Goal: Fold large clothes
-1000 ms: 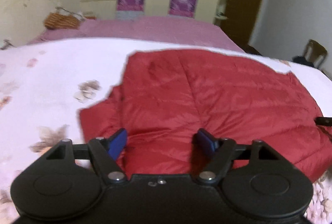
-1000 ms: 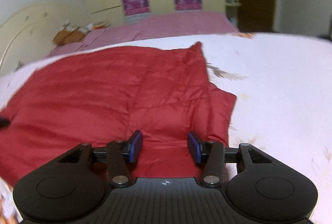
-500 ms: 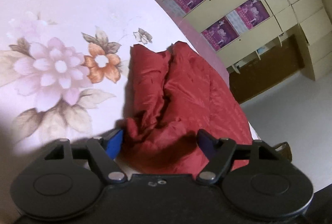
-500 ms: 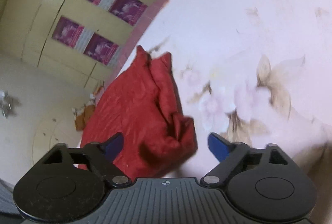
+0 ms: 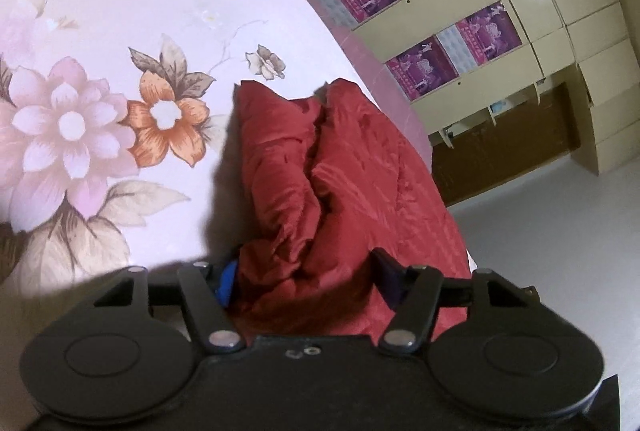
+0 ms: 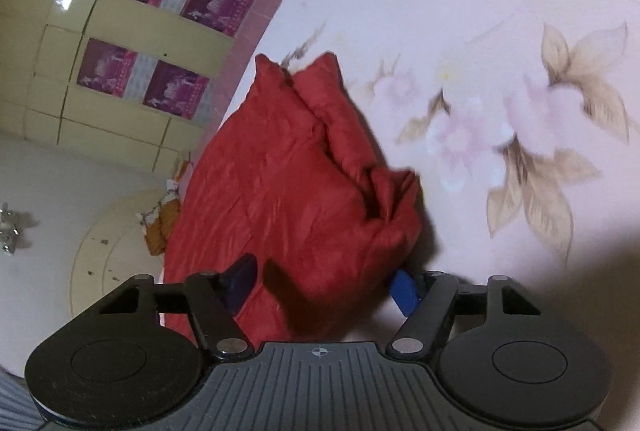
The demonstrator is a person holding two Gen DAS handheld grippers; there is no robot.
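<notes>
A red quilted down jacket (image 5: 352, 199) lies on the floral bedspread (image 5: 100, 91); it also shows in the right wrist view (image 6: 296, 187). My left gripper (image 5: 308, 283) is open, rolled on its side, with a bunched edge of the jacket between its blue pads. My right gripper (image 6: 324, 285) is open too, rolled the other way, with the jacket's opposite bunched edge between its blue pads. Neither pair of pads is closed on the cloth.
A cream wardrobe with purple posters (image 5: 432, 11) stands beyond the bed. A pink sheet edge (image 6: 256, 43) runs along the far side. A basket (image 6: 160, 227) sits near the cream headboard (image 6: 108, 263).
Both grippers have rolled sideways and dropped to the jacket's side edges. The jacket edges have bunched up between the fingers. The right jaws have opened wider than one second ago.
</notes>
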